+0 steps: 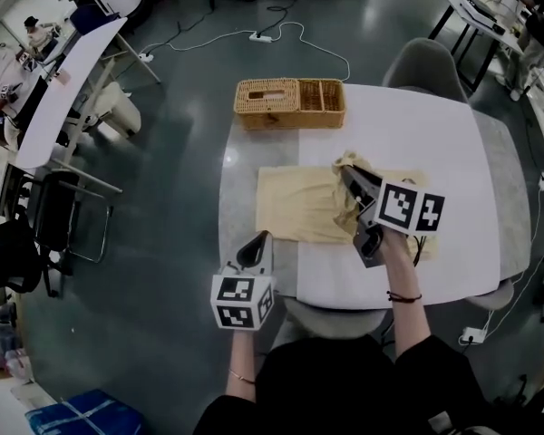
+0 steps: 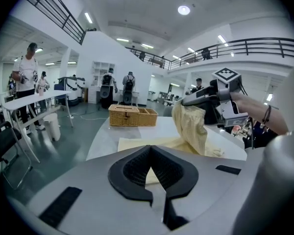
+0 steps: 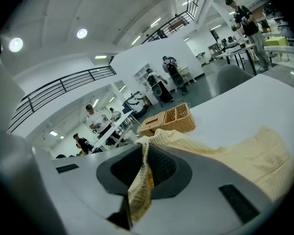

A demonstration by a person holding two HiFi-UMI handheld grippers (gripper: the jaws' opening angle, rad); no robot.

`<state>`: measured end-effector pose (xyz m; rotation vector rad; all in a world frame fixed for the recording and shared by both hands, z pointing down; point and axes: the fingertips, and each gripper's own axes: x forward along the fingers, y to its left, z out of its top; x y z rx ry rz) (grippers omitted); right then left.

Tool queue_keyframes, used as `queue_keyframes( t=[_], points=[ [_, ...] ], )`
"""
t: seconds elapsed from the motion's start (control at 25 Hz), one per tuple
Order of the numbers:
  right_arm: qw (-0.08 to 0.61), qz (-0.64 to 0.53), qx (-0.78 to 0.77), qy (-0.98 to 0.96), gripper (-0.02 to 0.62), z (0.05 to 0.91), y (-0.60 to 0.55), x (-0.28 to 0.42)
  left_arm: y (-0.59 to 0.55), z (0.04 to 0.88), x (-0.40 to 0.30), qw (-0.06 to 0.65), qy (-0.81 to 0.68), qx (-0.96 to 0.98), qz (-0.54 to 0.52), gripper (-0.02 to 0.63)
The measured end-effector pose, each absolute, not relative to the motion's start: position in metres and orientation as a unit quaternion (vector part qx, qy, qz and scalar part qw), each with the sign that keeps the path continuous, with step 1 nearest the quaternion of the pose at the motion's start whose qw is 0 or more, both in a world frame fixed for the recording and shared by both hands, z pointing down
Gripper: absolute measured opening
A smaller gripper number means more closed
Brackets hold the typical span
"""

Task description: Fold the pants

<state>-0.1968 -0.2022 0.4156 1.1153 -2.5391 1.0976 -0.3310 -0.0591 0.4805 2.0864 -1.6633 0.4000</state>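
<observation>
Ribbed black jaws of the right gripper (image 3: 146, 147) are pinching a bunched fold of the pale yellow, waffle-textured pants (image 1: 299, 208), holding it above the white table (image 1: 417, 125). At eight o'clock the left gripper (image 1: 256, 243) is hovering, jaws pressed together and empty. At eleven o'clock a rectangular wicker basket (image 1: 290, 103) is sitting.
</observation>
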Motion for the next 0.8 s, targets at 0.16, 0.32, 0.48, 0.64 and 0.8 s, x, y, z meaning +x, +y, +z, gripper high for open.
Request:
queue_keyframes(
  t=[0.16,0.32,0.48,0.64,0.8],
  points=[
    [0.084,0.362,0.373,-0.85,0.044,0.417,-0.204,-0.214,-0.06,0.485,-0.346,0.227,-0.601,0.752,0.143,0.008],
    [0.094,0.357,0.373,-0.851,0.044,0.422,-0.206,-0.234,-0.06,0.493,-0.36,0.237,-0.601,0.75,0.143,0.008],
    [0.115,0.354,0.373,-0.85,0.044,0.437,-0.206,-0.255,-0.061,0.501,-0.37,0.244,-0.6,0.749,0.14,0.008],
    [0.151,0.345,0.375,-0.847,0.044,0.457,-0.205,-0.274,-0.062,0.508,-0.375,0.253,-0.597,0.748,0.138,0.008],
    [0.199,0.338,0.382,-0.837,0.044,0.487,-0.204,-0.294,-0.063,0.515,-0.382,0.262,-0.595,0.748,0.135,0.008]
  ],
)
